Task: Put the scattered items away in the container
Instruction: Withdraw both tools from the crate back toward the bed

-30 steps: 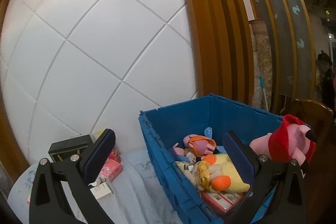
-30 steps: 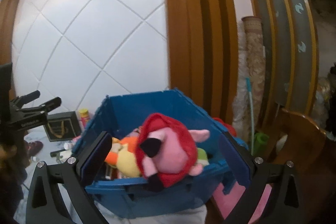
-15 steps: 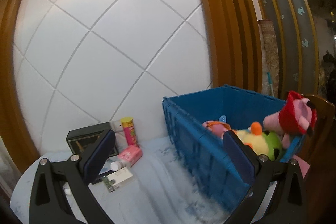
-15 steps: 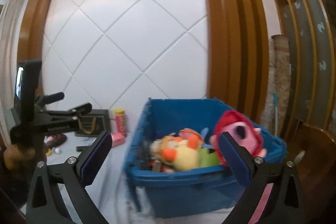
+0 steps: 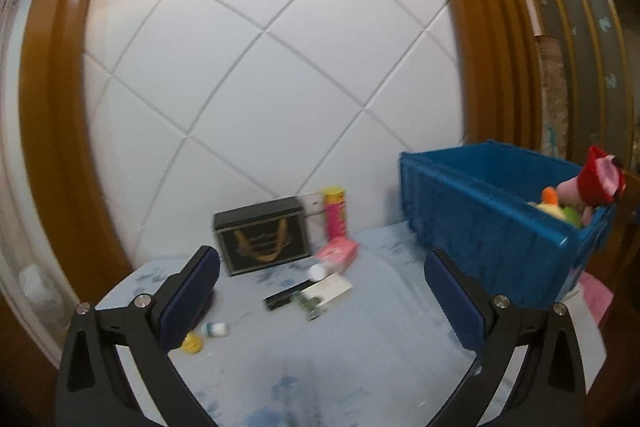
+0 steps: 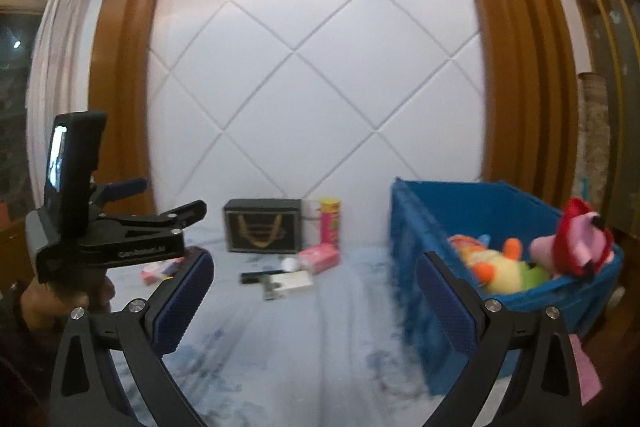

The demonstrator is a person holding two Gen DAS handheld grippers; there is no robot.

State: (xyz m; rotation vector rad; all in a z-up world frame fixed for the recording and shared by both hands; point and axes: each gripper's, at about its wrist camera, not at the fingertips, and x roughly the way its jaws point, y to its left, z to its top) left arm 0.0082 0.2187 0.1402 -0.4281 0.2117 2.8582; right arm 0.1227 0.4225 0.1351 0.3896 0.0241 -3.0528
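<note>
Rightward on the table [image 5: 360, 367], the blue crate [image 5: 500, 227] is sitting near the padded wall, holding a pink plush in a red hood [image 6: 580, 239] that is leaning on its far rim beside a yellow plush [image 6: 504, 273]. Well apart from it to the left, loose items are lying in a cluster: a pink packet [image 5: 338, 254], a white box [image 5: 330, 289] touching a thin black stick [image 5: 284, 299], and a pink tube [image 5: 336, 213] standing upright beside a black gift box [image 5: 262, 239]. Nearer the left edge, a small white bottle [image 5: 216, 329] is lying just beside a yellow object [image 5: 192, 342]. The left gripper [image 5: 320, 307] is hovering over the cloth with fingers spread wide, gripping nothing. The right gripper [image 6: 316, 301] is likewise gaping apart and carrying nothing, with the left tool showing at its left.
</note>
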